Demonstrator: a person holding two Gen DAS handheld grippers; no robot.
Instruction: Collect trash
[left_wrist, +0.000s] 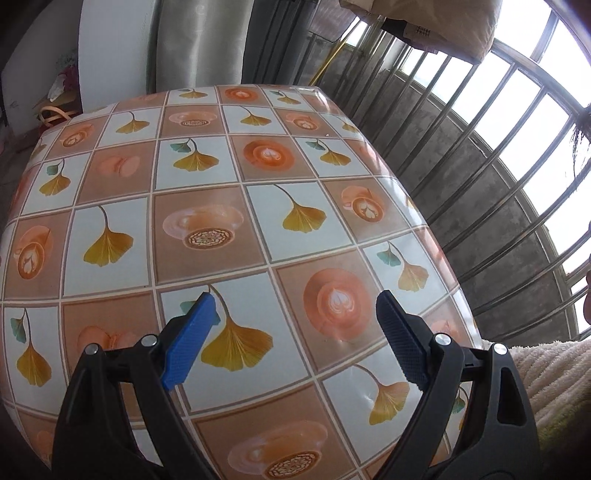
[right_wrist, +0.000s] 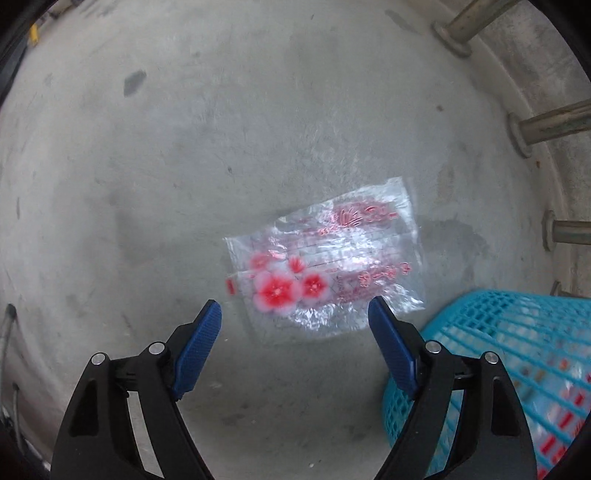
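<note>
Daylight from barred window (left_wrist: 517, 110), far right, overexposed. Glare on glossy tablecloth (left_wrist: 229, 206). Floor view dimmer, plastic wrapper (right_wrist: 325, 266) motion-blurred. Strong fisheye curvature; dark vignetted corners.

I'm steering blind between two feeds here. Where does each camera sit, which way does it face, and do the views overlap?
Left wrist: sits on the left tool, angled down across a table with a leaf-and-cup cloth, window bars beyond; both blue fingers show, open and empty.
Right wrist: sits on the right tool, facing straight down at the concrete floor, a clear flowered plastic bag and a blue basket; fingers open, nothing between them.
Shared: no object appears in both.
</note>
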